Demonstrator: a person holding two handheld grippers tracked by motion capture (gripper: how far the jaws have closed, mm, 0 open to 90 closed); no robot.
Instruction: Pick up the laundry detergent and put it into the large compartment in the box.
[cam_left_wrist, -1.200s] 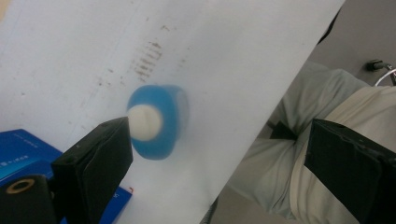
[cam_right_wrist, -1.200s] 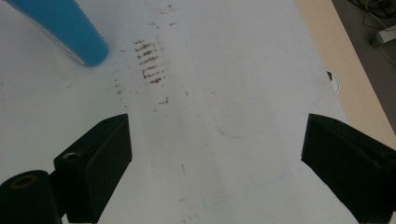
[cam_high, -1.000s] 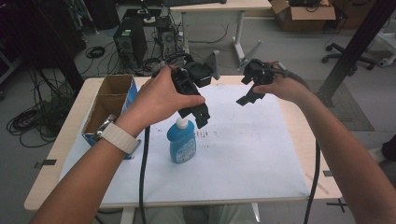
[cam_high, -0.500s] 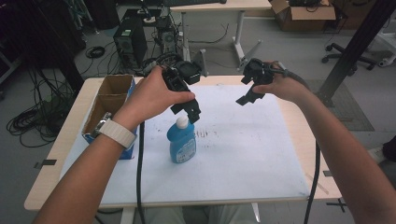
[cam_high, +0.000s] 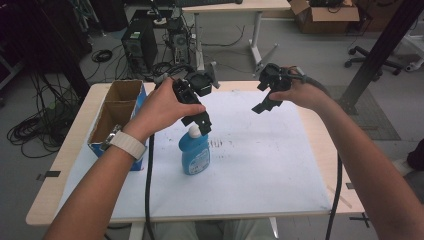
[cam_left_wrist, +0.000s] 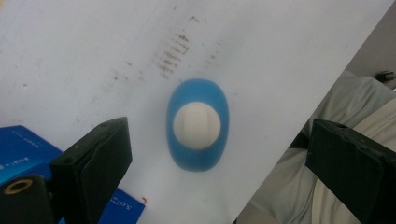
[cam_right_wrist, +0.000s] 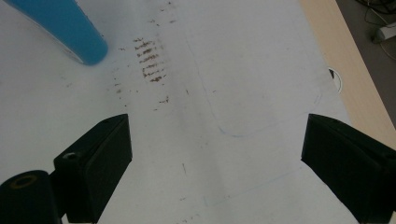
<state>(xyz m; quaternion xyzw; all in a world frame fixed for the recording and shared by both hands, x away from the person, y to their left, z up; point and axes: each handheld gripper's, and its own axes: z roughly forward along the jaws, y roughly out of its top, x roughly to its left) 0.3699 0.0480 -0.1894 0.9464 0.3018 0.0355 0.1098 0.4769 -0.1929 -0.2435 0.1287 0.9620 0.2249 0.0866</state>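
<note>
Hovering right above the one blue bottle (cam_high: 194, 155), the left gripper (cam_high: 201, 122) had its jaws spread wide around the white cap (cam_left_wrist: 196, 125), apparently without touching it. Beside the bottle sat one open cardboard box (cam_high: 116, 114). Farther back, the right gripper (cam_right_wrist: 215, 163) hung wide open over the white sheet (cam_high: 260, 165).
</note>
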